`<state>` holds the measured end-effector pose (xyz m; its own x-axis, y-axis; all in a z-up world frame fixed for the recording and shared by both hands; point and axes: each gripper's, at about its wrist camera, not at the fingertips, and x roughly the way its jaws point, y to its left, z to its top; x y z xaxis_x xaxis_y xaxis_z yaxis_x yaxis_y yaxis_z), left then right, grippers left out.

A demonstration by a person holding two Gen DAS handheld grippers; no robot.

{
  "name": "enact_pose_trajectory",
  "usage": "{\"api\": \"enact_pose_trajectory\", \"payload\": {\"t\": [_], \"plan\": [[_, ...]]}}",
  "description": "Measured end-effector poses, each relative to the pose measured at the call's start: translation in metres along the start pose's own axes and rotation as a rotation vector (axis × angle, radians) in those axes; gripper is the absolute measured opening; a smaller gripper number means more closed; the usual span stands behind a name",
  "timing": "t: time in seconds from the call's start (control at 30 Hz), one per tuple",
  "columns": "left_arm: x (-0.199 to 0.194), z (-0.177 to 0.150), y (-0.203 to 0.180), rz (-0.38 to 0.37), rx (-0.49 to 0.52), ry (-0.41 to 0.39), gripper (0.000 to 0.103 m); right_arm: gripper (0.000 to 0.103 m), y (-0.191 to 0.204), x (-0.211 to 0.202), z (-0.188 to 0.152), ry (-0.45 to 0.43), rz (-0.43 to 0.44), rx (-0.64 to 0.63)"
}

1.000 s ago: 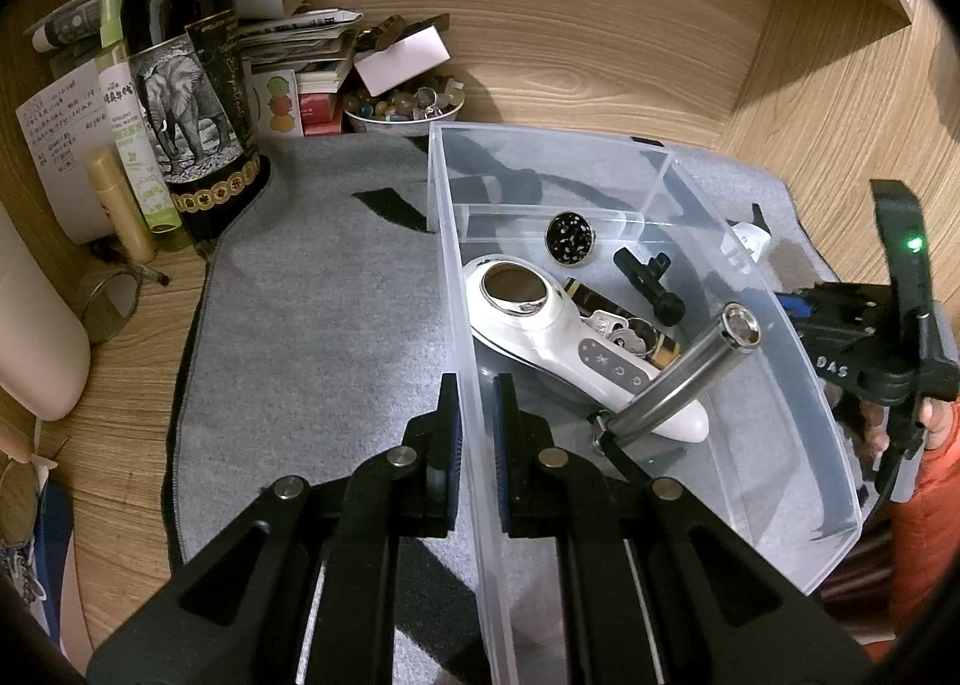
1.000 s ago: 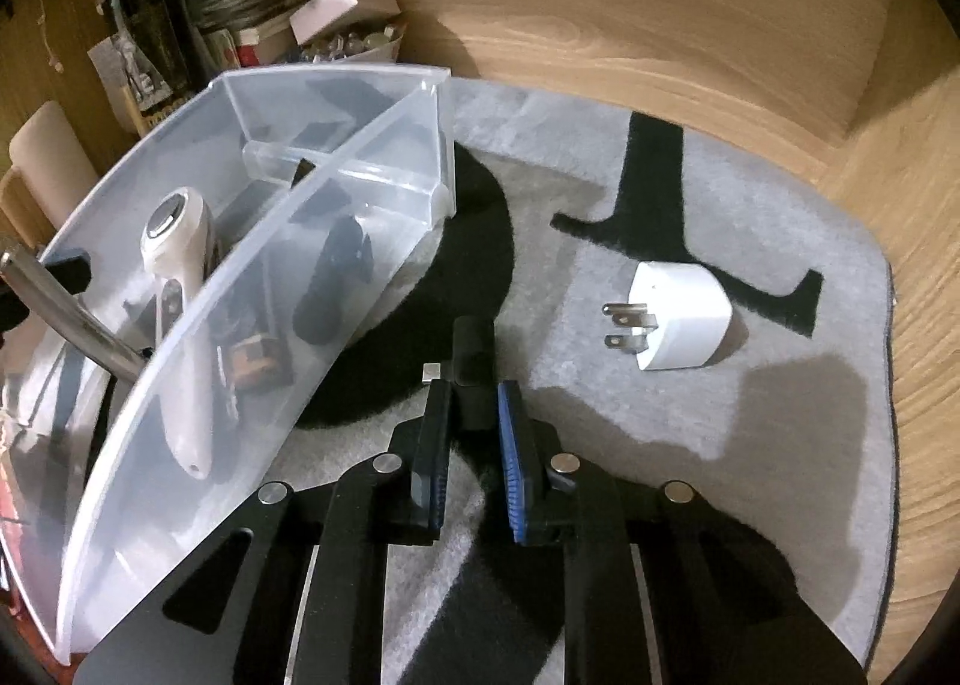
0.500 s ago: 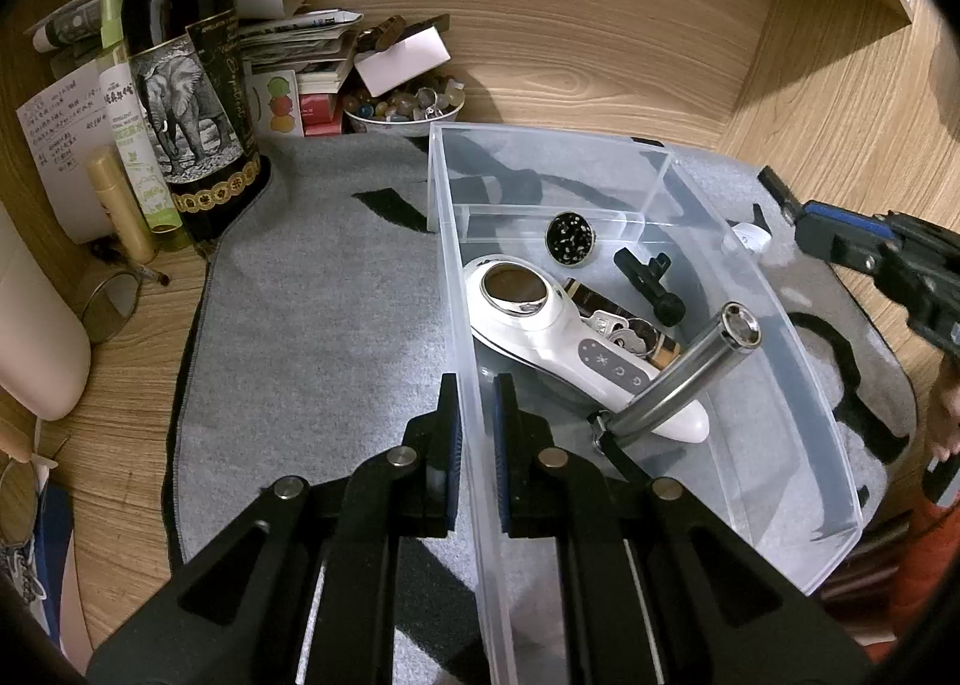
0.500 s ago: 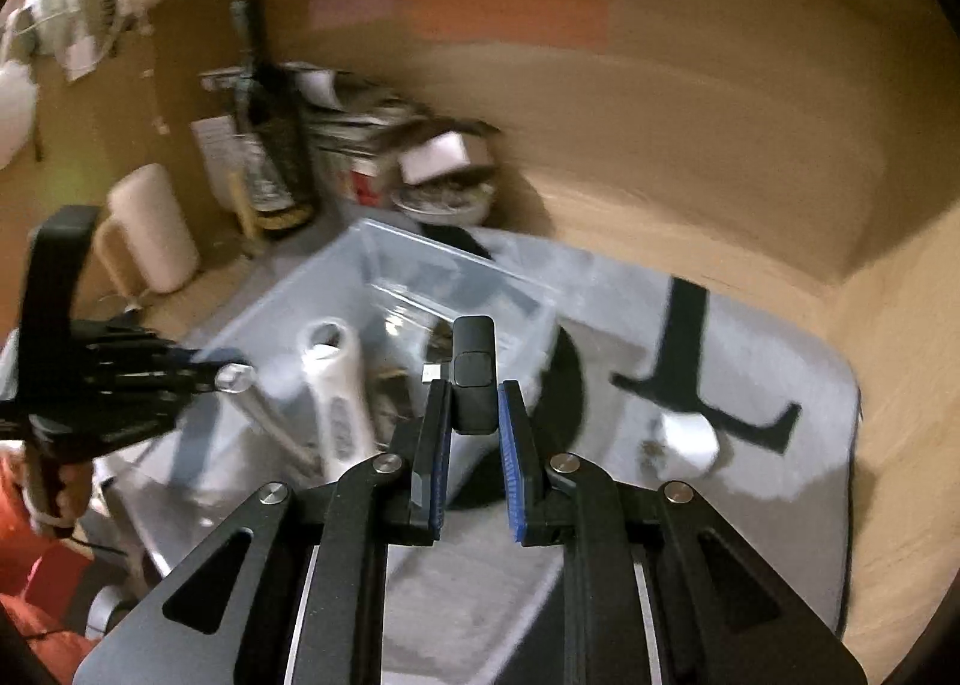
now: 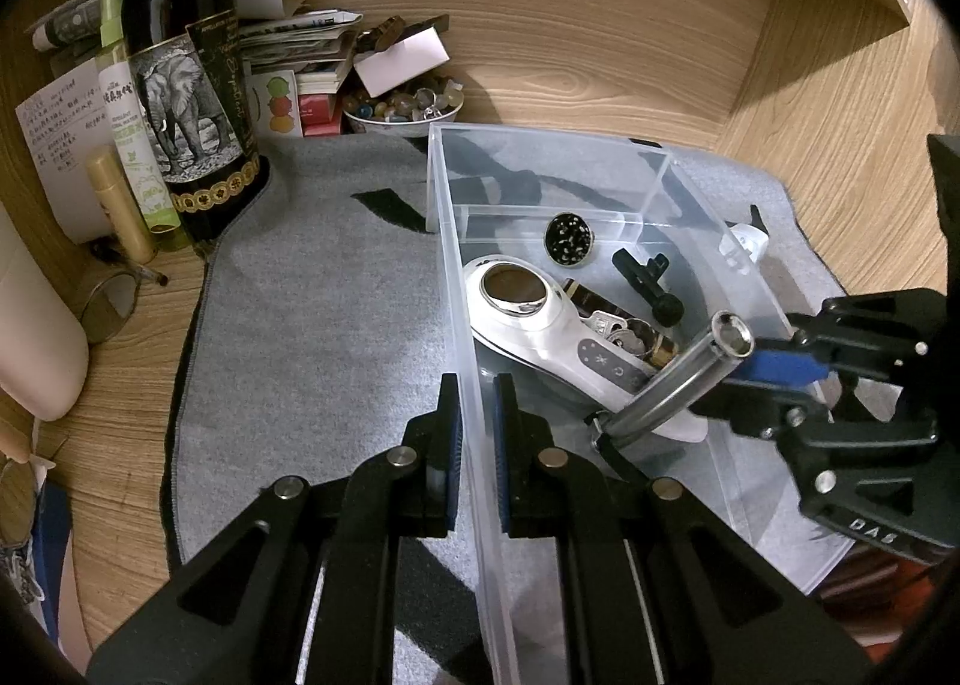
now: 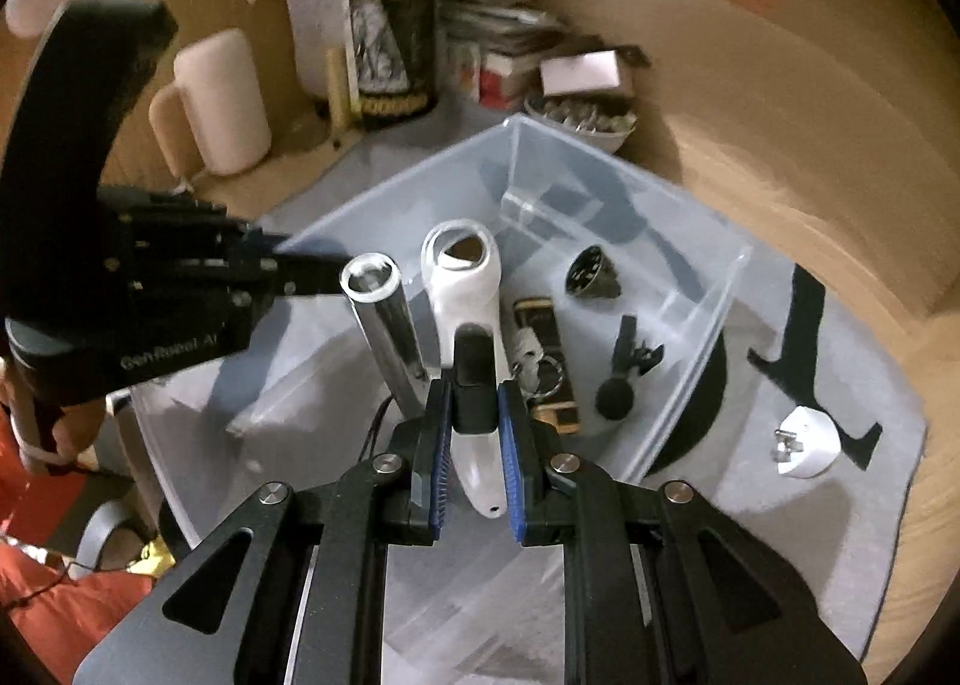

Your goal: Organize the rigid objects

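A clear plastic bin (image 5: 456, 241) stands on the grey mat. My left gripper (image 5: 476, 385) is shut on the bin's near left wall, also seen in the right wrist view (image 6: 300, 271). My right gripper (image 6: 474, 391) is shut on a small black stick-shaped piece (image 6: 474, 367) and hangs over the bin's contents; the left wrist view shows this gripper (image 5: 756, 379) at the bin's right side. In the bin lie a white handheld device (image 5: 540, 325), a silver flashlight (image 5: 678, 379) leaning up, a black round disc (image 5: 567, 239), a black clip (image 5: 645, 283) and keys (image 5: 618, 331). A white plug adapter (image 6: 804, 442) lies on the mat outside.
A dark bottle with an elephant label (image 5: 186, 84), a green spray bottle (image 5: 129, 102), stacked papers and a bowl of beads (image 5: 408, 105) crowd the back left. A cream mug (image 6: 222, 102) stands beside them. Wooden walls close the back and right. A hand in a red sleeve (image 6: 60, 427) holds the left gripper.
My right gripper has carried the black piece from the mat, up and leftward, to above the bin, rolling as it went. The left gripper and the bin have stayed put.
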<state>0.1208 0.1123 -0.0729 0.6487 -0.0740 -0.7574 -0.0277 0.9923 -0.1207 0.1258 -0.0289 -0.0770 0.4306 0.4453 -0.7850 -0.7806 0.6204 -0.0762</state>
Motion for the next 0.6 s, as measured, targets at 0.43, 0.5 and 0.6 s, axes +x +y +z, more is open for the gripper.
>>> {"api": "enact_pose_trajectory", "payload": {"t": [0.43,0.5,0.6], "plan": [[0.001,0.000,0.000,-0.001,0.000,0.000,0.008,0.028,-0.010,-0.008,0.002,-0.015,-0.013,0.053],[0.001,0.000,-0.001,0.000,0.000,-0.001,0.008,0.029,-0.013,-0.014,0.003,-0.030,-0.021,0.062],[0.001,0.000,-0.001,-0.001,-0.001,0.000,0.008,0.031,-0.019,-0.022,0.005,-0.053,-0.043,0.073]]}}
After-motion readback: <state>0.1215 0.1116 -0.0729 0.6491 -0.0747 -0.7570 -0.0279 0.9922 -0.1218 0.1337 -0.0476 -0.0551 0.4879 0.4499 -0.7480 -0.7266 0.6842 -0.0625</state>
